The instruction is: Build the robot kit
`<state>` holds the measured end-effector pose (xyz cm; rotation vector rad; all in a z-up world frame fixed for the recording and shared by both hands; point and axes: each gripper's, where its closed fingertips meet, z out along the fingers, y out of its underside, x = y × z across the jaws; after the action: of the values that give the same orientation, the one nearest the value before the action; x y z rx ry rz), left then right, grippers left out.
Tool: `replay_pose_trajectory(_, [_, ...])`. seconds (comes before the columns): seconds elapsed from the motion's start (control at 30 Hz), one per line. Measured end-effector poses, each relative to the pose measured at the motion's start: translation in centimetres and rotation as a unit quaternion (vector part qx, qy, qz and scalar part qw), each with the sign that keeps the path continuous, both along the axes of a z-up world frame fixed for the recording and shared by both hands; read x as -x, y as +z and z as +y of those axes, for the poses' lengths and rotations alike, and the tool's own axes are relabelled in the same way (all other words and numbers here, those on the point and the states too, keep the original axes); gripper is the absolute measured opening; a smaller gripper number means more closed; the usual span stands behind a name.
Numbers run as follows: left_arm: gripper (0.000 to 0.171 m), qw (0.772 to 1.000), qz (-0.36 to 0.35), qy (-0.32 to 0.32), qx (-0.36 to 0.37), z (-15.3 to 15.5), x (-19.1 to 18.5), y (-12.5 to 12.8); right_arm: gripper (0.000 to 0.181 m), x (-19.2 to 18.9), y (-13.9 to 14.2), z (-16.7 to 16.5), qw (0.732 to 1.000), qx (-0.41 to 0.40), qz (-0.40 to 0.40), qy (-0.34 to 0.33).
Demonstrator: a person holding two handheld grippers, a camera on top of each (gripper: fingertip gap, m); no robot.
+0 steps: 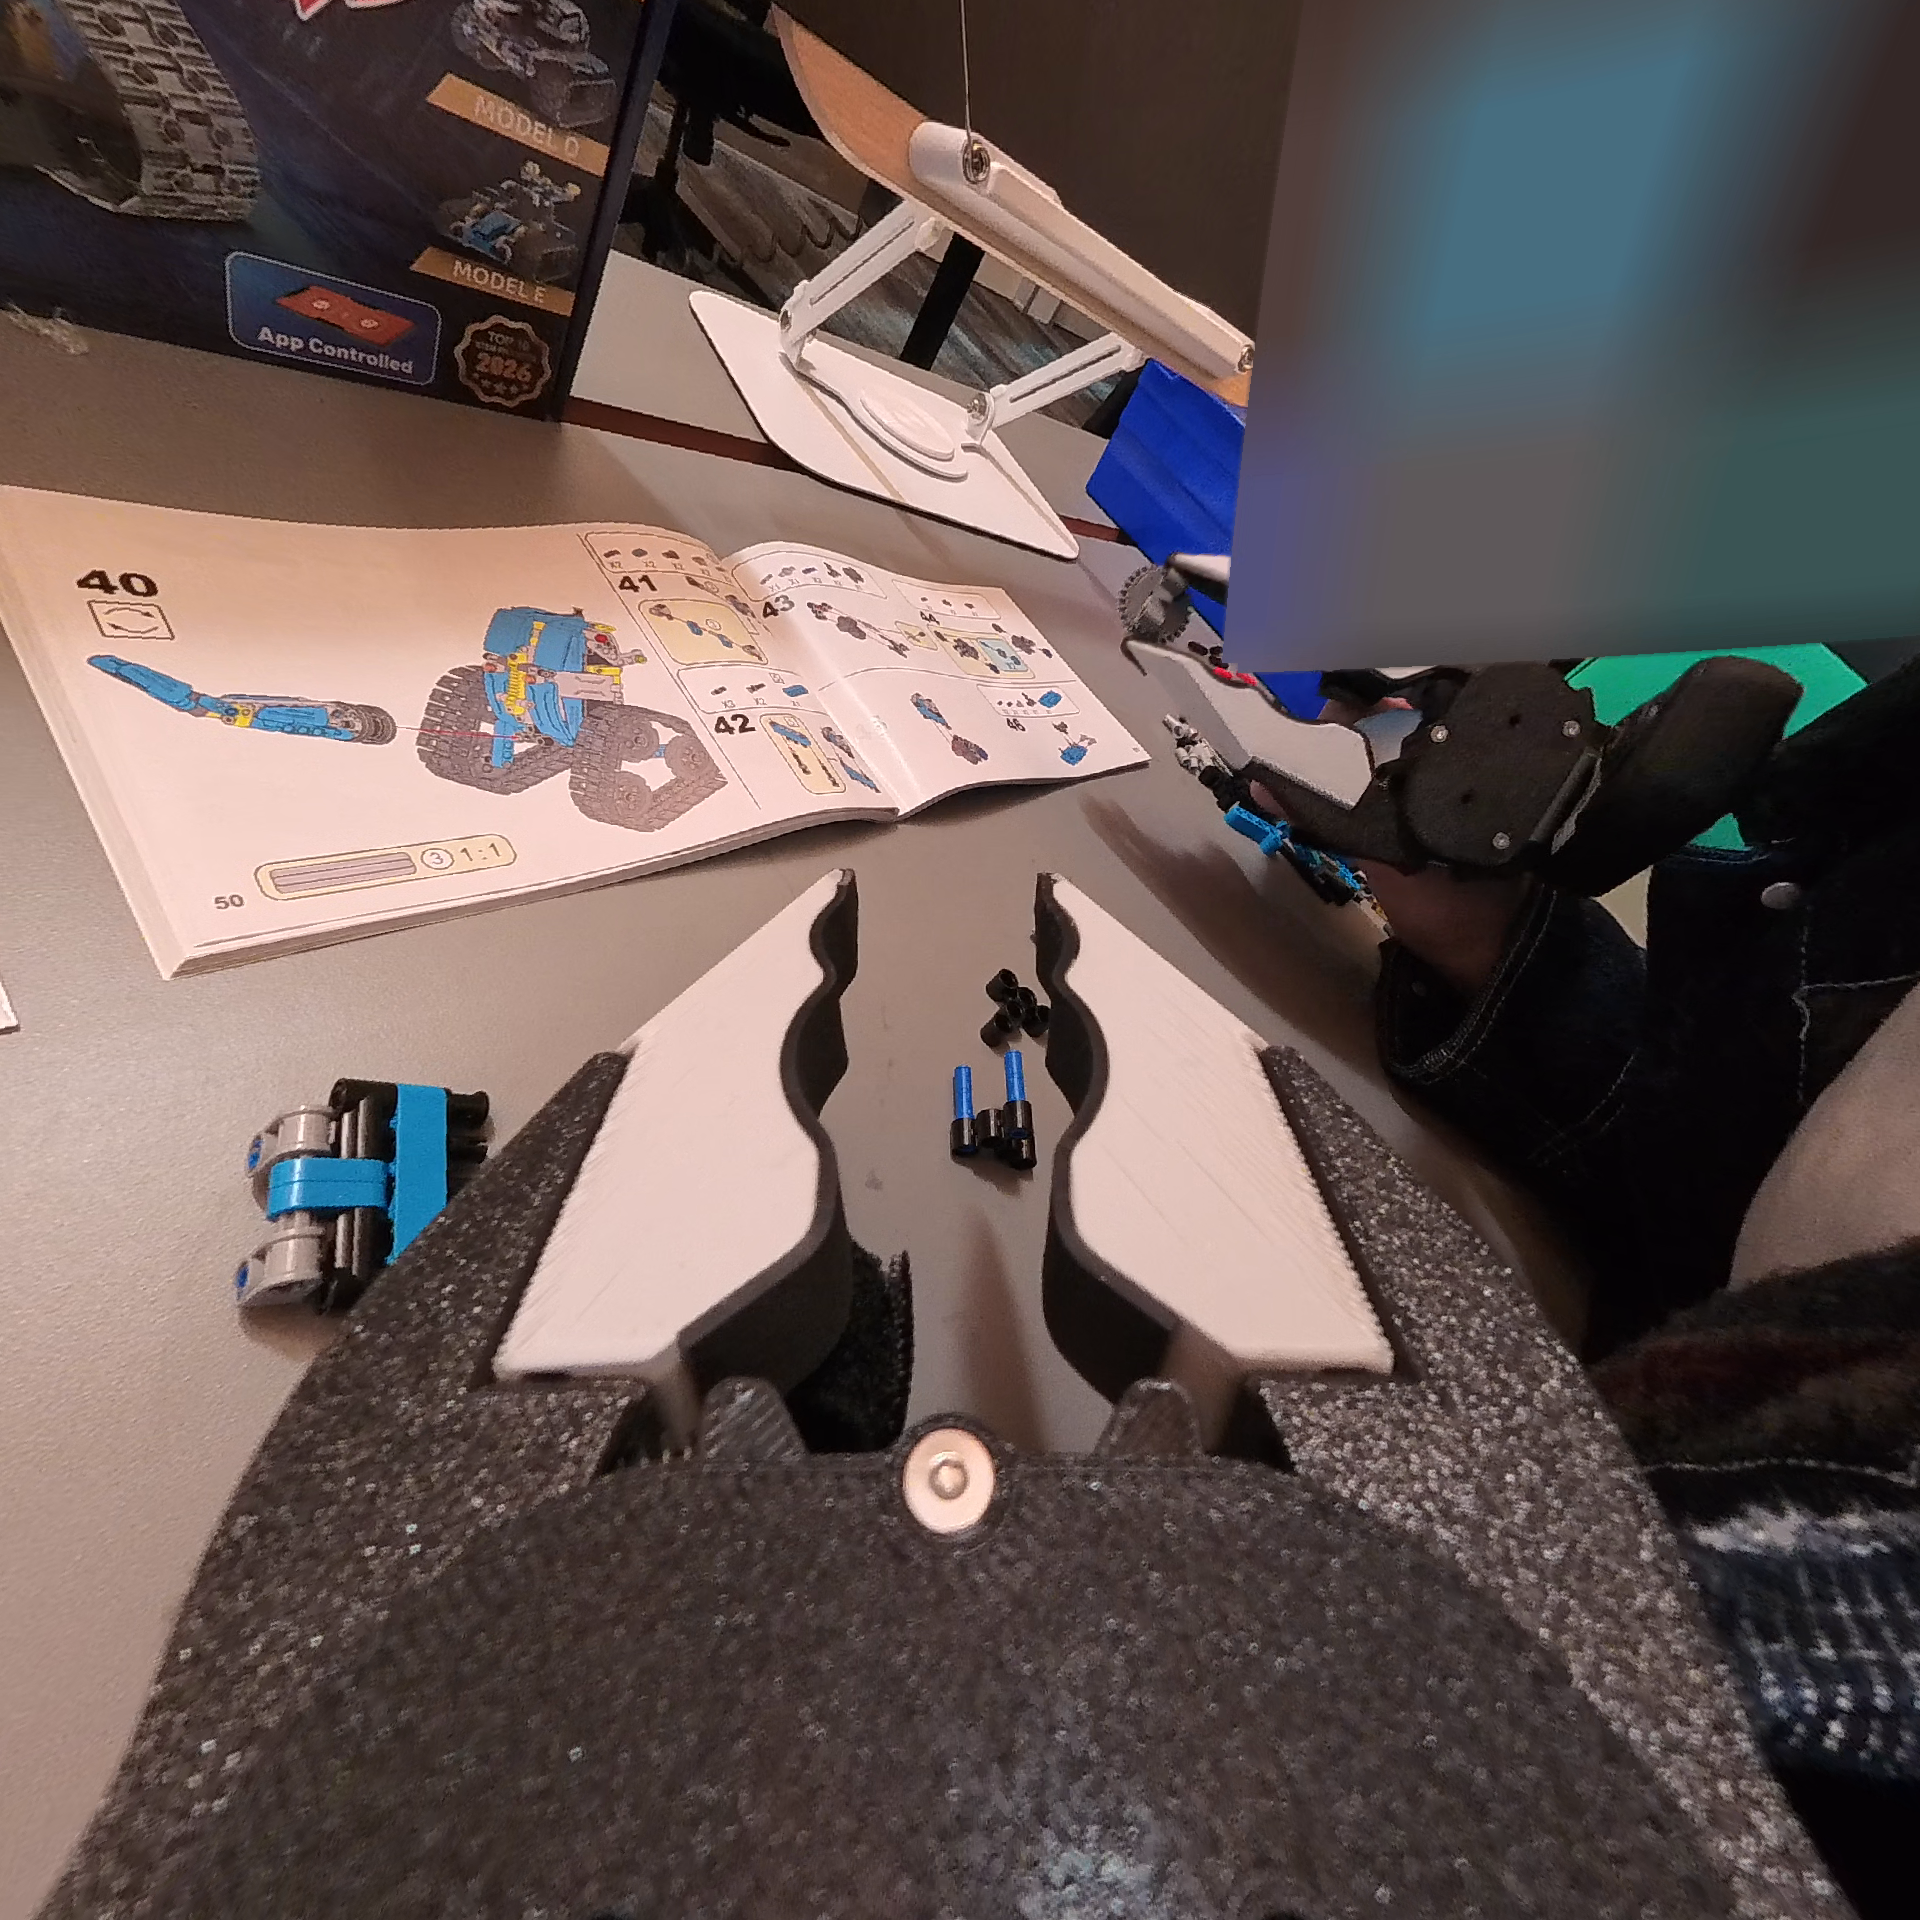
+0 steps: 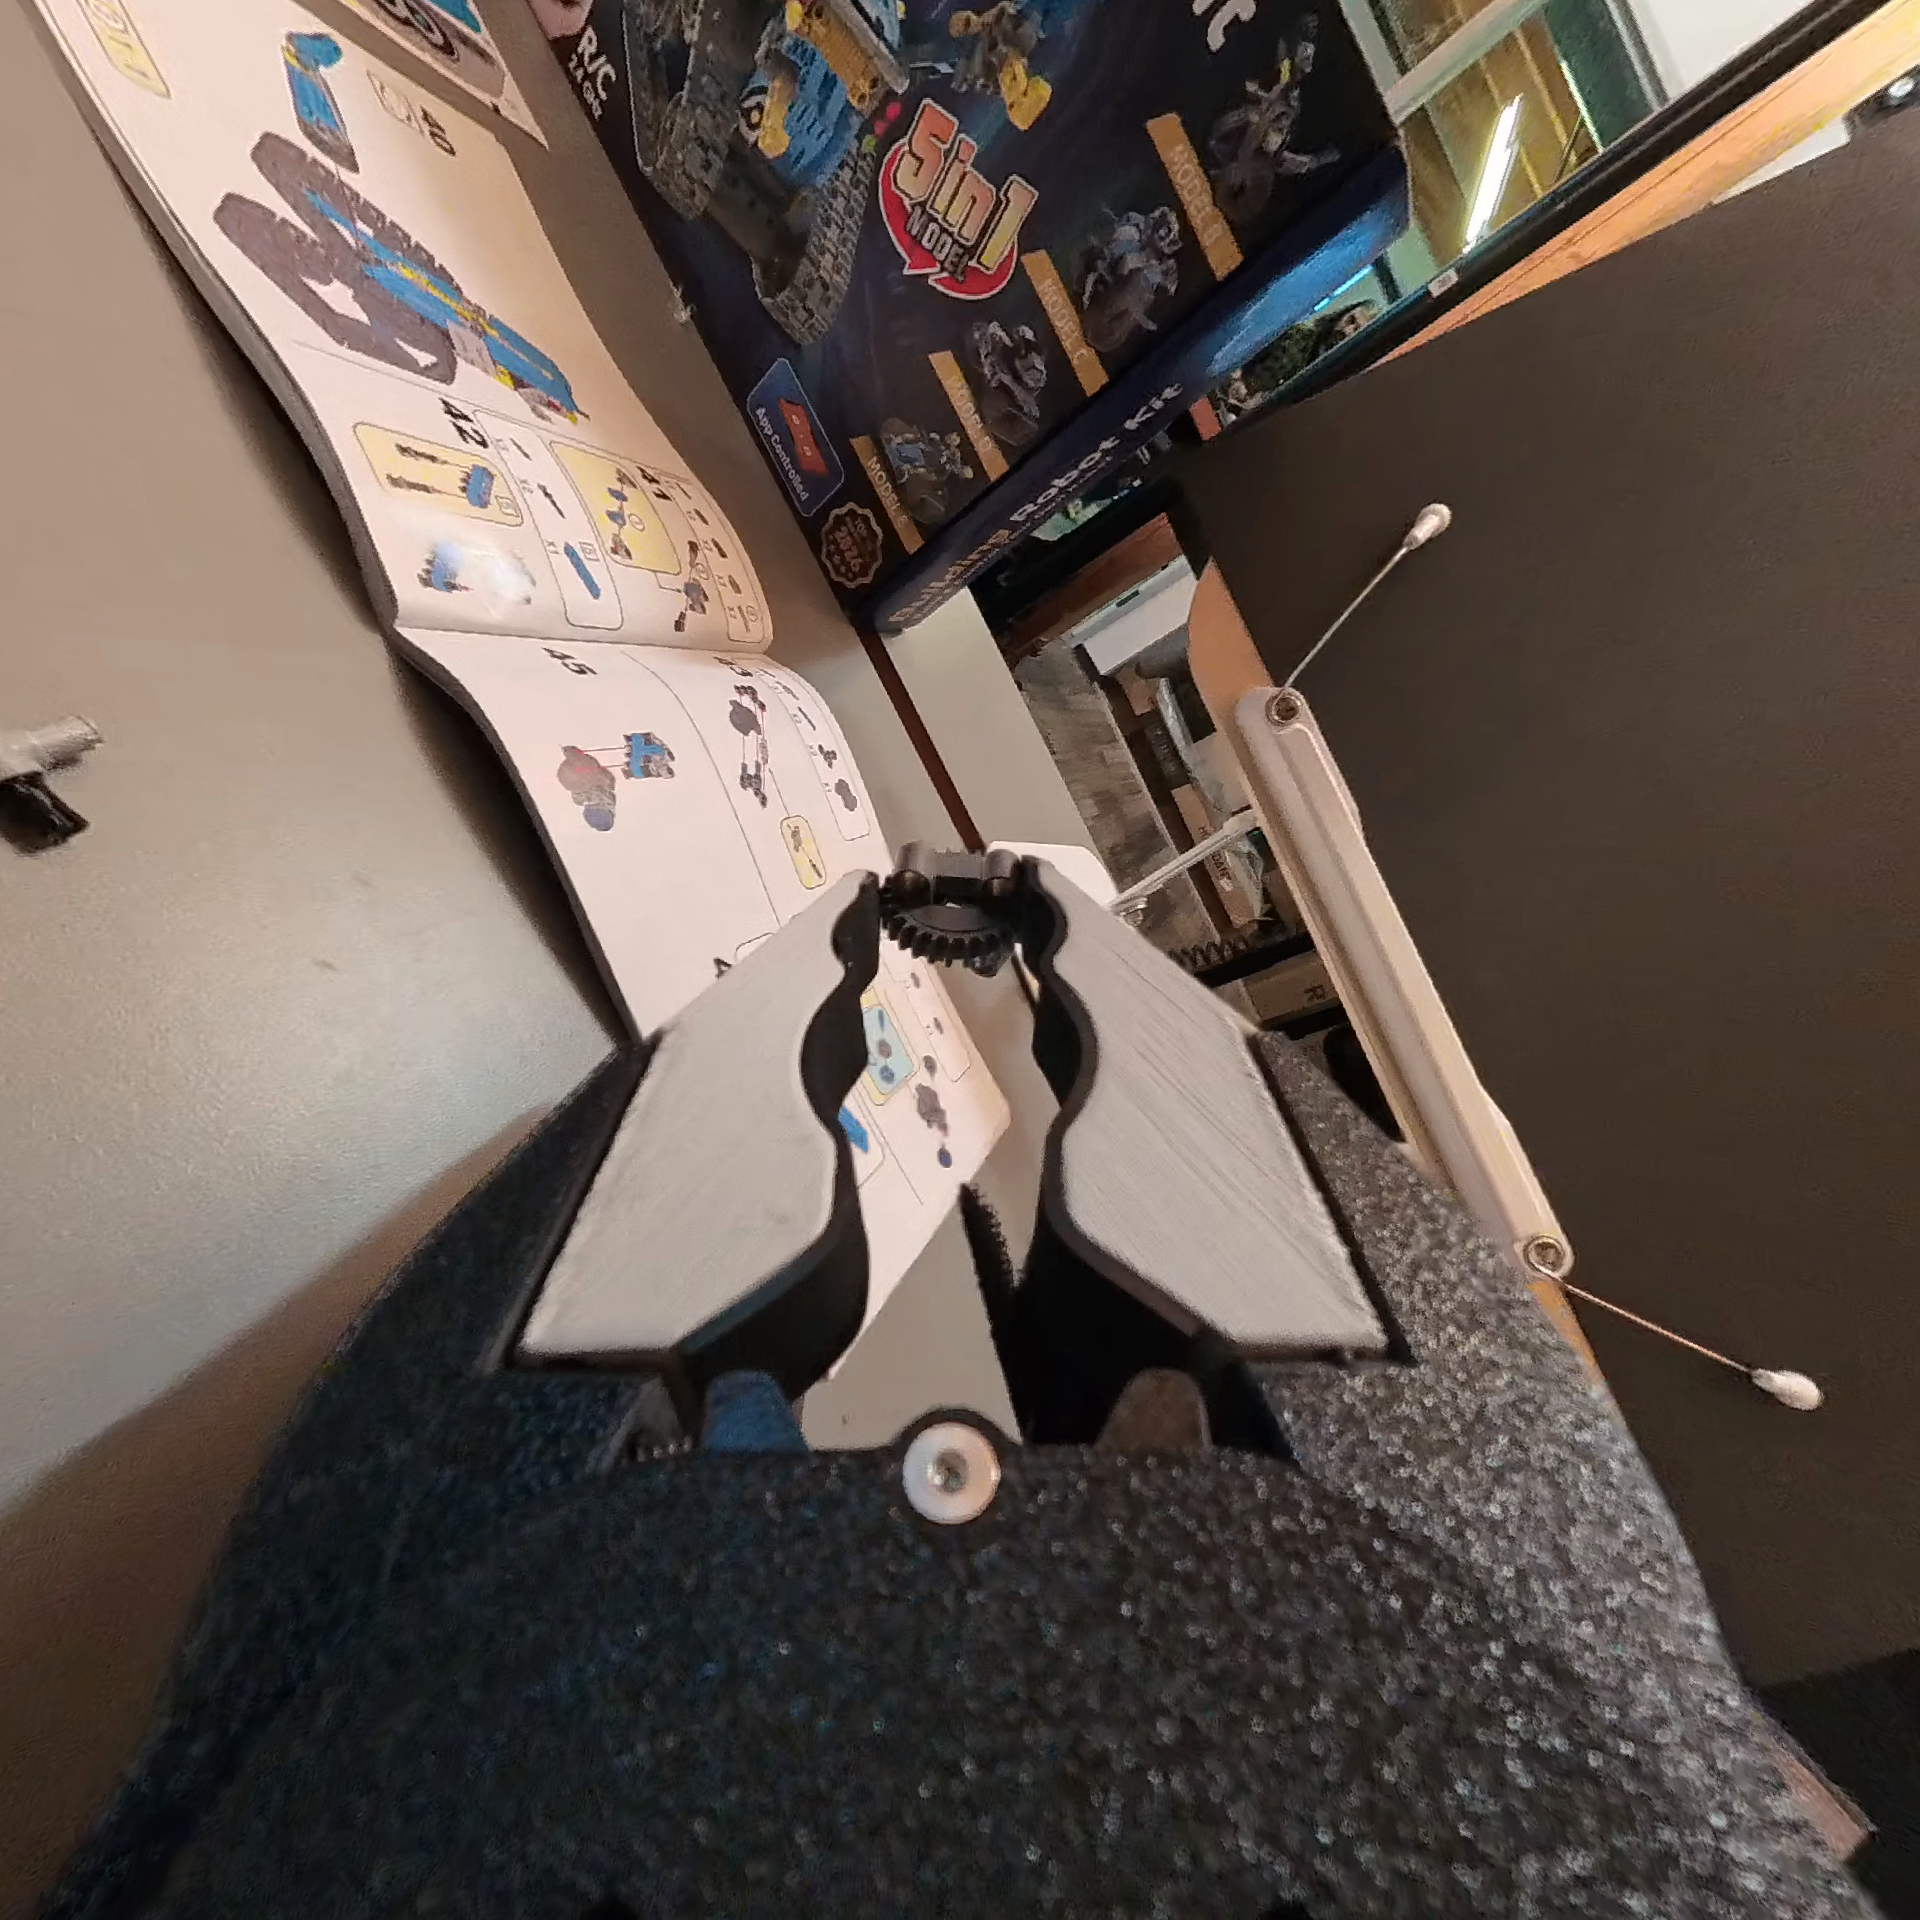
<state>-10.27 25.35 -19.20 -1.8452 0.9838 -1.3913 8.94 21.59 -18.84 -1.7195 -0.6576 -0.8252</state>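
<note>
Aloft | right gripper (image 2: pixel 940 909) pinched a small black gear piece (image 2: pixel 940 914) above the instruction booklet (image 2: pixel 644 790) | likely light, rigid, slippery plastic | left gripper (image 1: pixel 945 883) spread over loose pins (image 1: pixel 997 1081) on the table (image 1: pixel 623 1039).

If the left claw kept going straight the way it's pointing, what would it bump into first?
Probably the little black and blue pegs lying on the table between the open left claw's fingers, then the small black connector. Beyond those lies the open instruction booklet, though depth is hard to judge.
</note>
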Motion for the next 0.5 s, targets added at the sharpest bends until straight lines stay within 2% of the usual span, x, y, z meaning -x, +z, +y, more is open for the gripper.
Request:
replay_pose_trajectory(0.17, [0.034, 1.000, 0.000, 0.000, 0.000, 0.0, 0.0, 0.0, 0.027, -0.2, -0.1, 0.0, 1.000, 0.000, 0.025, 0.000])
replay_pose_trajectory(0.23, [0.034, 1.000, -0.001, 0.000, 0.000, 0.0, 0.0, 0.0, 0.027, -0.4, -0.1, 0.0, 0.998, -0.004, 0.060, -0.003])
replay_pose_trajectory(0.3, [0.034, 1.000, -0.001, -0.001, 0.000, 0.0, 0.0, 0.0, 0.027, -0.6, 0.2, 0.0, 0.992, -0.016, 0.127, -0.002])
replay_pose_trajectory(0.37, [0.034, 1.000, -0.001, 0.000, 0.000, 0.0, 0.0, 0.1, 0.027, -0.7, 1.2, -0.1, 0.969, -0.039, 0.242, 0.014])
replay_pose_trajectory(0.4, [0.034, 1.000, -0.002, 0.000, 0.000, 0.0, 0.0, 0.1, 0.028, -0.7, 2.0, -0.2, 0.947, -0.059, 0.315, 0.028])
replay_pose_trajectory(0.43, [0.034, 1.000, -0.002, 0.000, 0.001, 0.0, 0.0, 0.1, 0.027, -0.7, 3.1, -0.3, 0.911, -0.083, 0.401, 0.049])
replay_pose_trajectory(0.47, [0.034, 1.000, -0.002, 0.000, 0.000, 0.0, 0.0, 0.1, 0.027, -0.8, 4.2, -0.5, 0.857, -0.108, 0.499, 0.072])
replay_pose_trajectory(0.5, [0.034, 1.000, -0.003, 0.000, 0.000, 0.0, 0.0, 0.2, 0.027, -1.3, 5.2, -0.7, 0.786, -0.129, 0.597, 0.095])
